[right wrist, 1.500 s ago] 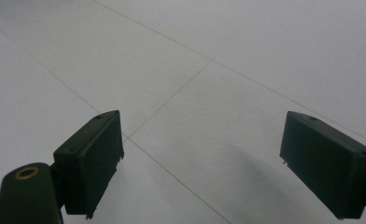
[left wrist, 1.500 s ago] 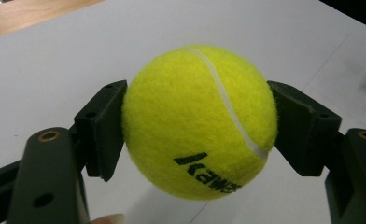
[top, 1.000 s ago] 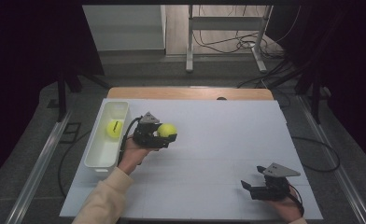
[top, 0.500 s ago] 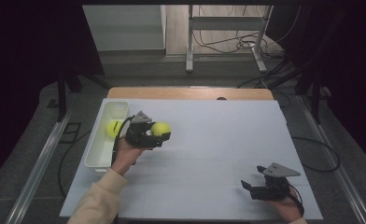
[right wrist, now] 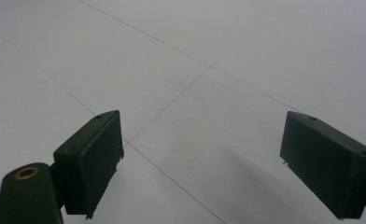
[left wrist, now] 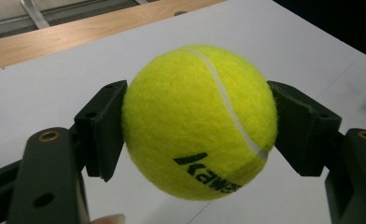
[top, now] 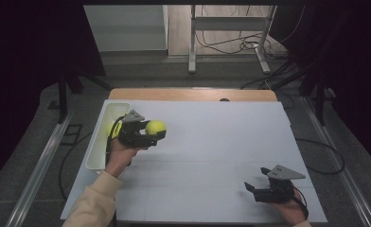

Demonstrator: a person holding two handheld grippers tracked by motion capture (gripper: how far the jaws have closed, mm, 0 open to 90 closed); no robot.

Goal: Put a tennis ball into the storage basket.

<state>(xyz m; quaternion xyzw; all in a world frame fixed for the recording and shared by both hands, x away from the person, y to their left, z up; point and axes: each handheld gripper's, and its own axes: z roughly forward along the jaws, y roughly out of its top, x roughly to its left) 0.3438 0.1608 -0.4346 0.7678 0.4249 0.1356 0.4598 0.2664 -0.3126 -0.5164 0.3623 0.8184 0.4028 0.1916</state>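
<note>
My left gripper (top: pixel 154 132) is shut on a yellow-green tennis ball (top: pixel 155 127), held just above the white table near the white bin (top: pixel 102 142). Seen from the left gripper view, the ball (left wrist: pixel 200 121) sits squeezed between both black pads, with black lettering low on its face. A second yellow-green ball (top: pixel 114 127) lies inside the bin, partly hidden behind the gripper body. At the table's front right, my right gripper (top: pixel 250 188) rests low with its jaws apart; in the right gripper view both pads (right wrist: pixel 95 158) stand wide over bare table with nothing between them.
The white table sheet (top: pixel 212 146) spreads between the two hands. A wooden strip (top: pixel 193 94) runs along the far edge. The long bin stands lengthwise along the left edge. Beyond the table are a metal stand (top: pixel 228 42) and cables on the floor.
My left hand has carried the held ball to the left, toward the bin. The right hand and its gripper have stayed put.
</note>
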